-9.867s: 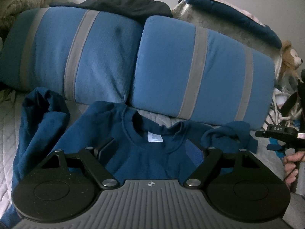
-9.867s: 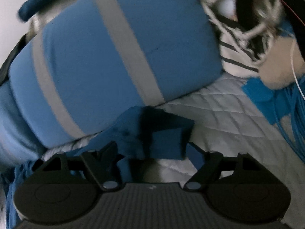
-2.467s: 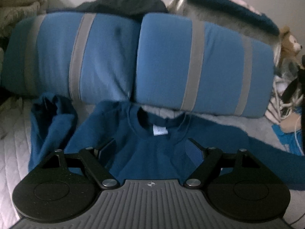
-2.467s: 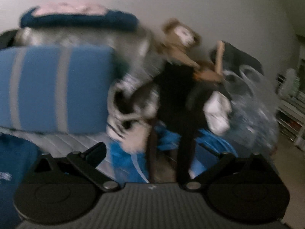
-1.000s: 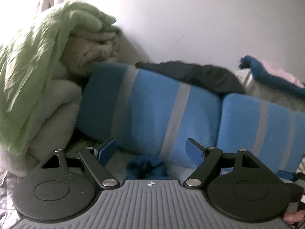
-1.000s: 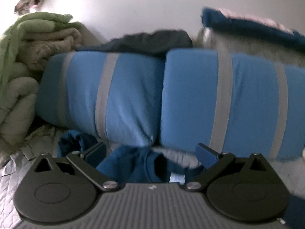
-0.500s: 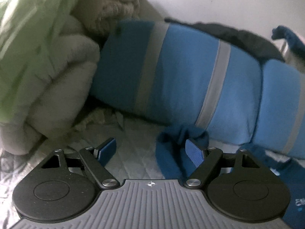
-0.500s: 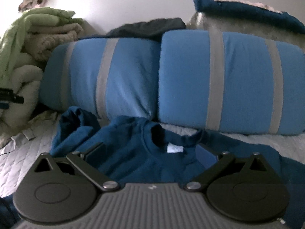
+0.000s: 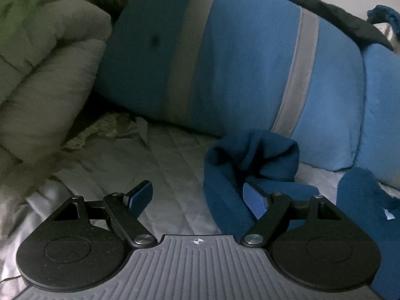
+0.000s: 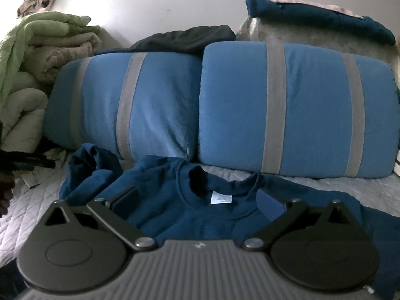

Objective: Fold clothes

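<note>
A dark blue sweatshirt point(image 10: 207, 222) lies flat on the quilted bed, its collar and white label point(image 10: 221, 198) facing the pillows. Its left sleeve point(image 9: 250, 165) is bunched into a lump against the left pillow; the same sleeve point(image 10: 87, 167) shows in the right wrist view. My left gripper point(image 9: 197, 196) hovers low over the bed, open, its right finger at the sleeve's near side and bare quilt between the jaws. My right gripper point(image 10: 200, 198) stands open above the sweatshirt's chest, just short of the collar, holding nothing.
Two blue pillows with grey stripes point(image 10: 287, 105) lean against the wall behind the sweatshirt. Folded green and beige blankets point(image 10: 30, 57) pile up at the left. A black garment point(image 10: 185, 38) and another blue garment point(image 10: 315, 17) lie on top of the pillows.
The left gripper has dropped and tilted down toward the bunched left sleeve, which now lies at its right finger. The right gripper sank a little, bringing the collar into full view.
</note>
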Demonstrator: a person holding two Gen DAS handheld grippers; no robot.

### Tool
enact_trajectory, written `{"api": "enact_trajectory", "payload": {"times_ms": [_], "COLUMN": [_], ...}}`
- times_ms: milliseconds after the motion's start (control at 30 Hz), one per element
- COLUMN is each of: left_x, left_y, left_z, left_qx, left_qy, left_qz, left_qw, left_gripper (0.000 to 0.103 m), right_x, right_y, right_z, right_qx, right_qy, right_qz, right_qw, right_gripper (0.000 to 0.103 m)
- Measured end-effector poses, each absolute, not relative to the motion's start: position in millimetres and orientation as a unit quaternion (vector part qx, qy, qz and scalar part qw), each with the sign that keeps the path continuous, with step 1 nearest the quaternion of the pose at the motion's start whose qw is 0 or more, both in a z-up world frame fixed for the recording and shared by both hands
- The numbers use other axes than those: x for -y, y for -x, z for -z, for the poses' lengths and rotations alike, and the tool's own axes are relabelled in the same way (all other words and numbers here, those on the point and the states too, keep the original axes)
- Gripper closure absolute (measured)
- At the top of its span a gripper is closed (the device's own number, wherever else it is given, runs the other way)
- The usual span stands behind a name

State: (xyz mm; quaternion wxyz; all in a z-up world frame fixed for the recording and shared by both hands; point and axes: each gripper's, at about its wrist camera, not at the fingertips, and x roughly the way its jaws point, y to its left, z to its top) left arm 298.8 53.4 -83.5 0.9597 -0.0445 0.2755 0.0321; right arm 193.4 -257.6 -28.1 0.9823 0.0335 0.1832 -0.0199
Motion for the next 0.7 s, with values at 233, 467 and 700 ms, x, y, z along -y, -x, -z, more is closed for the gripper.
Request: {"api": "enact_trajectory", "payload": {"times_ms": [233, 467, 700], "left_x": [-49.0, -40.7, -32.9], "left_y": [-323.7, -350.6, -340.7], "left_z": [94.3, 109.4, 86.0], "left_qx": [-0.287, -0.326, -0.304], "left_qy": [0.056, 0.059, 0.065], "left_qz": [-0.04, -0.038, 0.003], "left_qw": [0.956, 0.943, 0.95], "left_gripper": [0.024, 0.068, 0.095], "right_x": [259.0, 255.8, 254.1], "right_y": [-192.8, -193.1, -195.0], "right_z": [27.6, 27.9, 28.9], "right_qx": [-0.186, -0.188, -0.189], "right_qy": [-0.04, -0.039, -0.036], "right_qz": [0.015, 0.011, 0.003], "right_qw": [0.982, 0.981, 0.981], "right_gripper": [0.0, 0.0, 0.0]}}
